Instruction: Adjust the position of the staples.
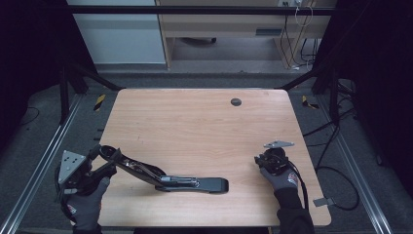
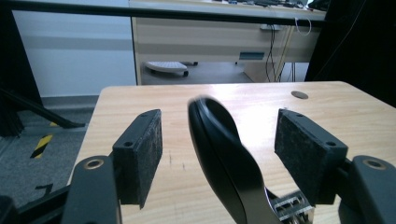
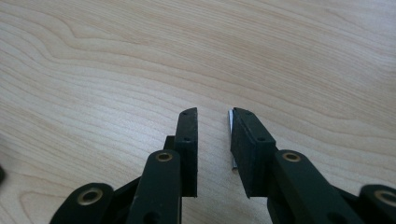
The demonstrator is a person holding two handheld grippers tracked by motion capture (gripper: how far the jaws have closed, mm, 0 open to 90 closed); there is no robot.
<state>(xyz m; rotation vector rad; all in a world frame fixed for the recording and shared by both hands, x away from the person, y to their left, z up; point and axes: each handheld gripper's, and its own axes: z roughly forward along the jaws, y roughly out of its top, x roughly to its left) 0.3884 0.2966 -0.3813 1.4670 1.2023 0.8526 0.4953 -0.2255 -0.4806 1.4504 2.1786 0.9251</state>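
Observation:
A long black stapler-like tool [image 1: 190, 184] lies near the table's front edge. Its flat base points right, and its black handle [image 1: 127, 165] rises at a slant toward the left. My left gripper [image 1: 103, 160] stands open at the front left with the handle's rounded tip [image 2: 219, 140] between its pads [image 2: 142, 149]. Bare gaps show on both sides, so neither pad touches the tip. At the front right, my right gripper [image 1: 265, 158] points down at the bare wood. Its jaws [image 3: 214, 116] stand a narrow gap apart, with a thin silvery sliver [image 3: 231, 140] along the inner face of one pad.
The wooden table [image 1: 195, 126] has a small dark round grommet [image 1: 235, 102] near its far edge. Black frame posts stand at both sides, and cables lie on the floor to the right. A desk and a white cabinet are beyond the table.

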